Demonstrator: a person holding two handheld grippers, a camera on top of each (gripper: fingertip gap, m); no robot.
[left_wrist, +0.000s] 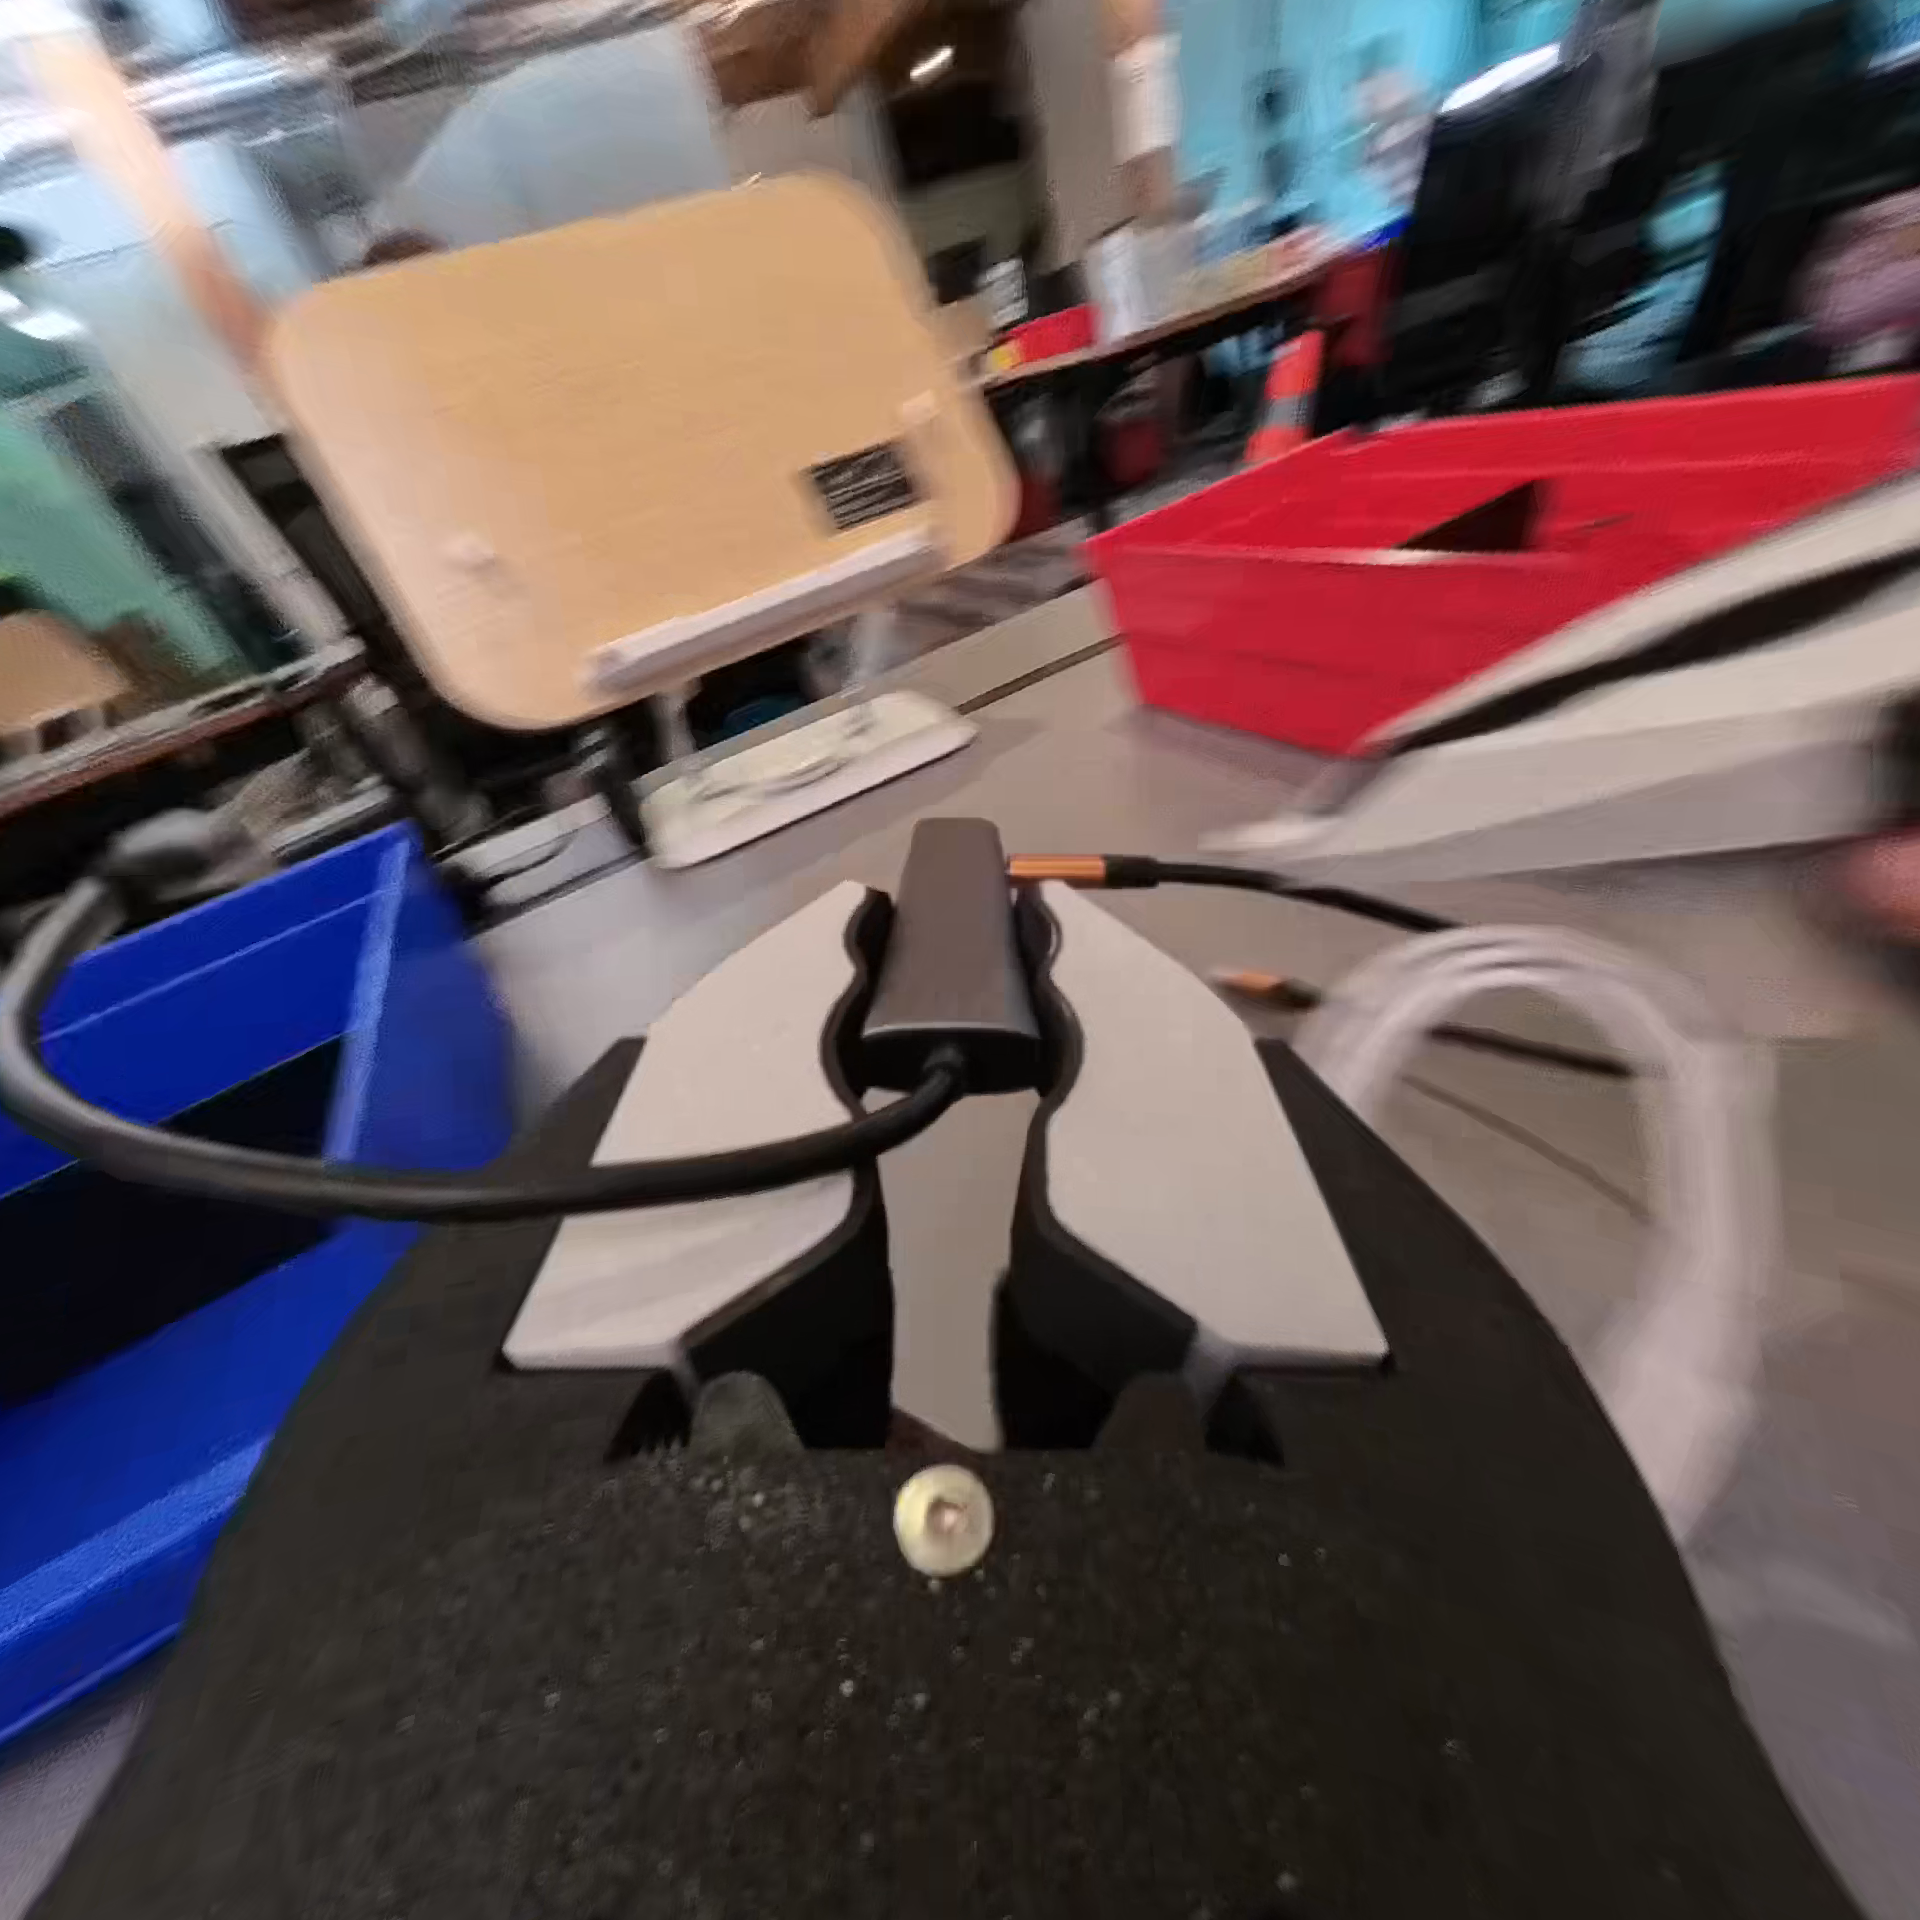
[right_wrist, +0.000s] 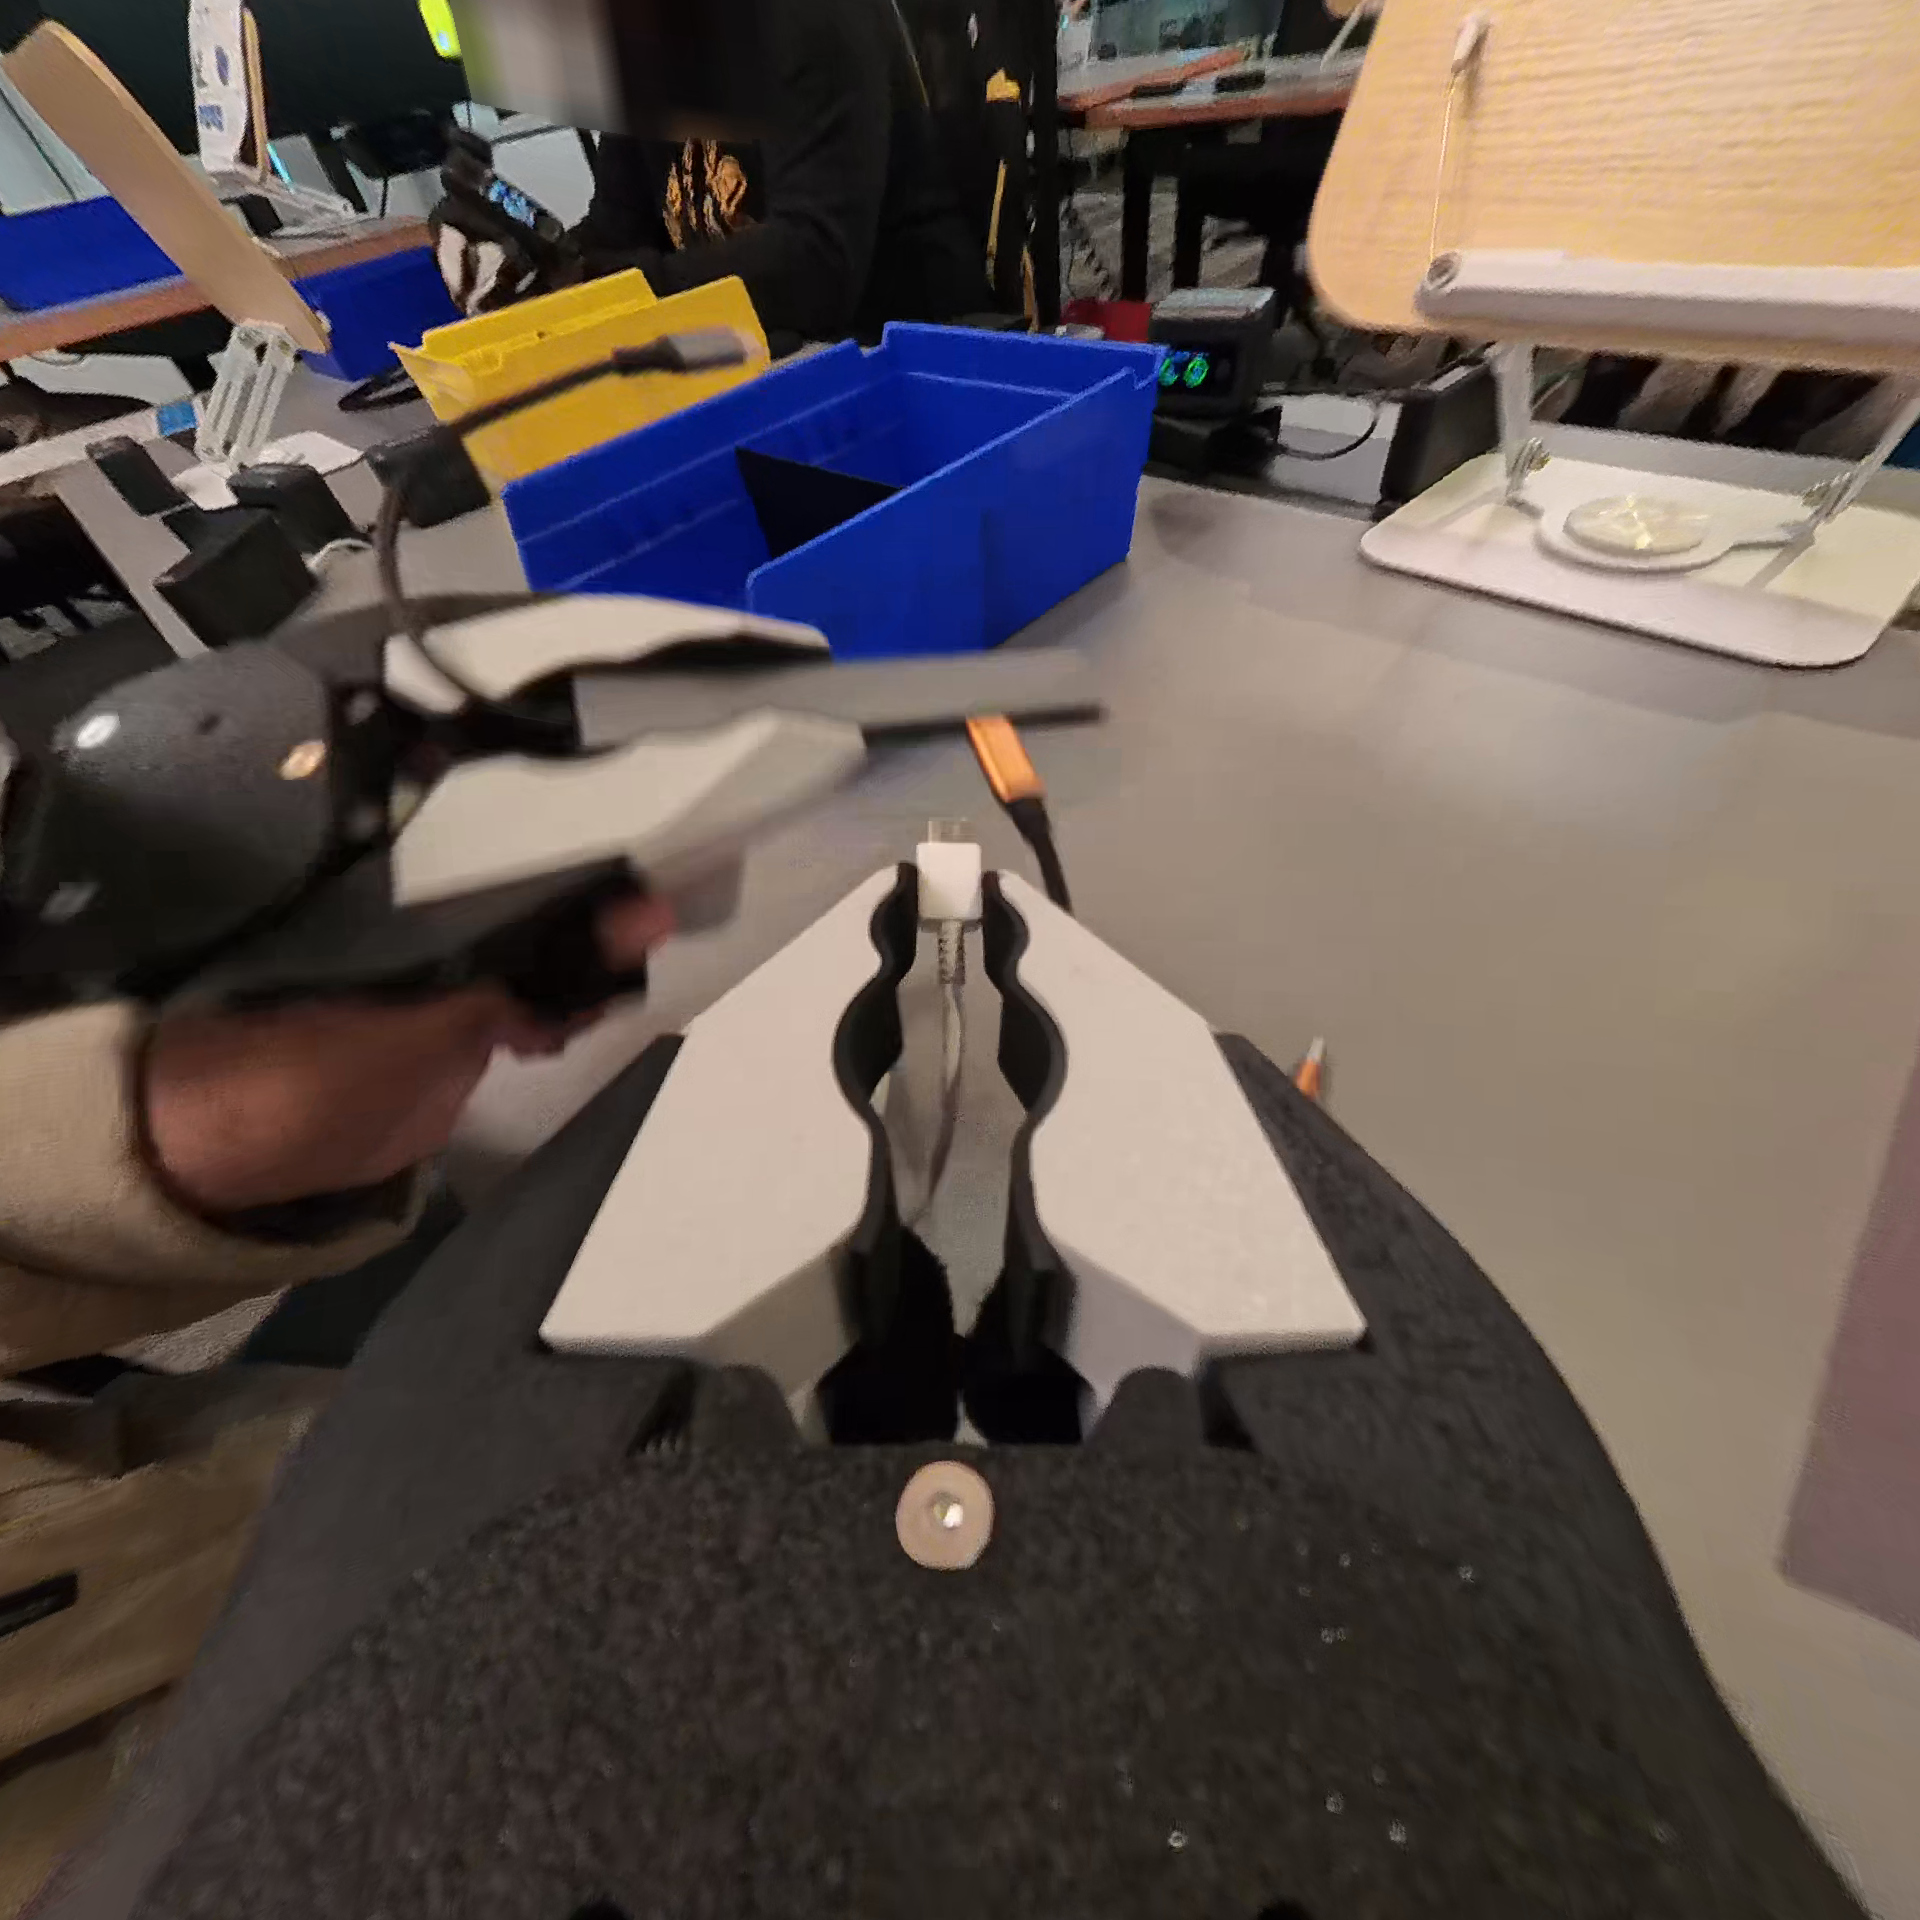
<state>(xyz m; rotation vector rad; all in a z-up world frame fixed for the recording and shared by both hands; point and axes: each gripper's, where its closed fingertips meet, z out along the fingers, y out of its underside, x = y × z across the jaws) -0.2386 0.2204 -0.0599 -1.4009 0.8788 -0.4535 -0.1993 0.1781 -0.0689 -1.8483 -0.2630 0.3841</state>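
Left claw (left_wrist: 951, 925): pressed together on a dark grey, flat, oblong metal adapter hub (left_wrist: 948, 961), which is held between the fingertips with its far end protruding. A thick black cable (left_wrist: 343, 1174) is seen leaving the hub's near end and curving away to the left. A black cable with a copper-coloured plug (left_wrist: 1055, 868) is seated in the hub's right side.

Right claw (right_wrist: 948, 883): pinched on a small white plastic cable plug (right_wrist: 948, 878), whose metal tip points forward; its thin silvery braided cable (right_wrist: 951, 1023) runs back between the fingers. In the right wrist view the plug is held just below the hub, close to the copper-coloured plug.

Grey worktop (right_wrist: 1455, 883): both claws are held above it.

Blue plastic storage bin with divider (right_wrist: 831, 520): placed on the worktop to the left, beyond the claws.

Red plastic storage bin (left_wrist: 1455, 582): placed on the worktop to the right, far side.

Light wooden tilted stand on a white base (left_wrist: 644, 447): placed on the worktop's far edge, between the bins.

Yellow plastic bin (right_wrist: 582, 343): seen behind the blue one.

Loop of white cable (left_wrist: 1662, 1143): blurred, to the right of the left claw.
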